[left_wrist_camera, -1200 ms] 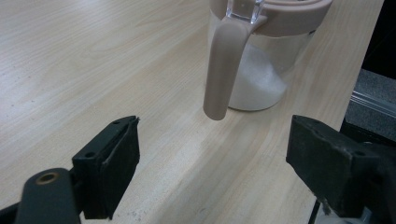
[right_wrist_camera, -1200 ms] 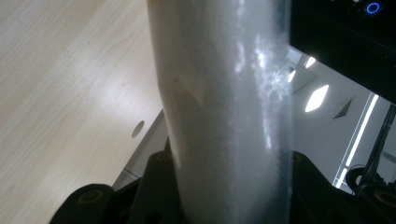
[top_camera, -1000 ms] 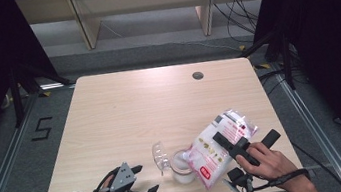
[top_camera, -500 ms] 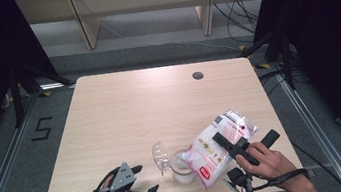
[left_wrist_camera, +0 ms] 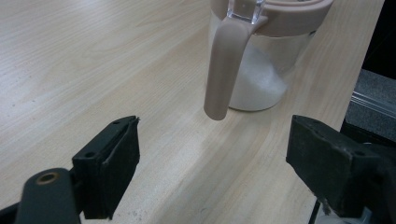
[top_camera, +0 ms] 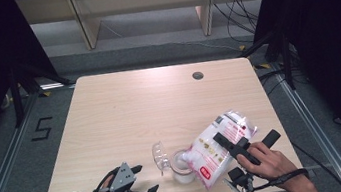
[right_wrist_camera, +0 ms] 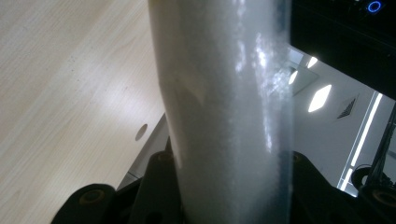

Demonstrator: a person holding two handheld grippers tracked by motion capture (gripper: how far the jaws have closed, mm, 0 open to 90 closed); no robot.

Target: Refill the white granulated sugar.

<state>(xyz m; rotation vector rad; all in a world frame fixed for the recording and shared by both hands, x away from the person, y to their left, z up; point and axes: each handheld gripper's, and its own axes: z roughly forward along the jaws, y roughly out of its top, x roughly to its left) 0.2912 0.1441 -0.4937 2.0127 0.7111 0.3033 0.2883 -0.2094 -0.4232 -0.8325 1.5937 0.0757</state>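
High view shows the bag (top_camera: 218, 147) of white granules tilted mouth-down over the jar (top_camera: 182, 166), its lower end touching the jar's open top, most likely so the contents run in without spilling. The jar stands near the front edge of the worktop (top_camera: 125, 112), with its clear hinged lid (top_camera: 159, 154) flipped up on the side away from the bag, which keeps the opening free. In the left gripper view the jar (left_wrist_camera: 261, 60) is part-filled with white powder, a pinkish rim and handle (left_wrist_camera: 223, 70) facing the camera. The right tool (top_camera: 239, 149) is clenched on the bag from the side opposite the jar, holding it up at a slant; the right gripper view has the bag (right_wrist_camera: 229, 116) squeezed between its two jaws. The left tool (top_camera: 142, 180) rests released on the worktop just left of the jar, jaws wide and empty, pointed at the handle, seemingly ready to steady it
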